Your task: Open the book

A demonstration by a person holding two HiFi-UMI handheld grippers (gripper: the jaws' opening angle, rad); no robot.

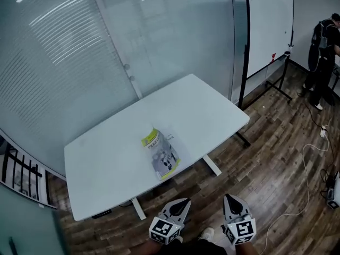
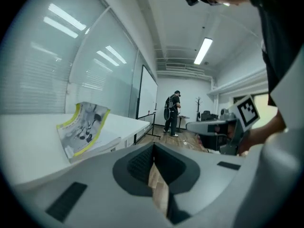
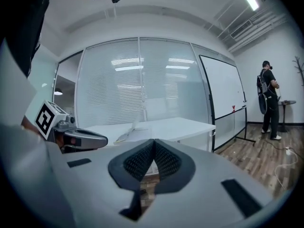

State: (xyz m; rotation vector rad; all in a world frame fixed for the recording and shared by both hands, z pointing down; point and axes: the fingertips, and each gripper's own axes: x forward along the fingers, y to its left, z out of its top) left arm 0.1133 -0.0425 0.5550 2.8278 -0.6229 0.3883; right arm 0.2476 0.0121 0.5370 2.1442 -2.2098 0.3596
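Note:
A book (image 1: 161, 154) with a grey and yellow-green cover lies on the white table (image 1: 106, 158), near its front edge, its cover slightly lifted. In the left gripper view the book (image 2: 81, 128) sits ahead and to the left. The right gripper view shows the book (image 3: 129, 135) edge-on, on the table. Both grippers hang low in front of the table, short of it and apart from the book. My left gripper (image 1: 184, 201) is shut with nothing in it. My right gripper (image 1: 229, 197) is shut and empty too.
The table stands against a frosted glass wall (image 1: 106, 47). A whiteboard on a wheeled stand (image 1: 268, 31) is at the right. A person in dark clothes (image 1: 324, 52) stands far right. A white cable (image 1: 308, 158) lies on the wooden floor.

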